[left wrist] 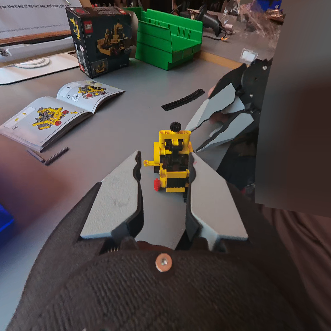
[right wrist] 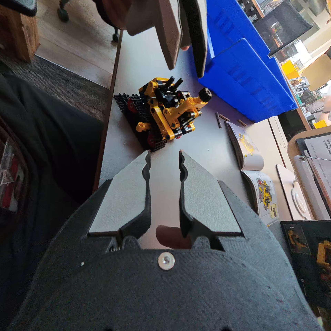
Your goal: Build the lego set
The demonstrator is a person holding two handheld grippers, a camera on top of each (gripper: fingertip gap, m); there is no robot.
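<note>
Working outward from the model (left wrist: 172, 161), the yellow-and-black bulldozer standing on the grey table (left wrist: 125, 121), the left gripper (left wrist: 165, 157) has its jaws spread and empty, with the model between the fingertips; whether its right finger touches the model's side I cannot tell. In the right wrist view the right gripper (right wrist: 164, 155) is also spread and empty, its tips just short of the model's tracked side, where one track (right wrist: 136, 114) with red wheels is already fitted. The step in hand looks to be fitting the second track, since a loose black track strip (left wrist: 182, 100) lies beyond the model, near the right gripper as the left view shows it. To do this well, I would close the left gripper on the model's solid yellow body rather than on the thin lever or the black gear (left wrist: 175, 126) on top, which could twist off. The right gripper should pinch the strip near one end, so that it hangs free and can be wrapped round the wheels. Farther from the model, the open booklet (left wrist: 59, 114) lies to its left for checking. Past that stand the box (left wrist: 102, 41) and a green bin (left wrist: 168, 39).
</note>
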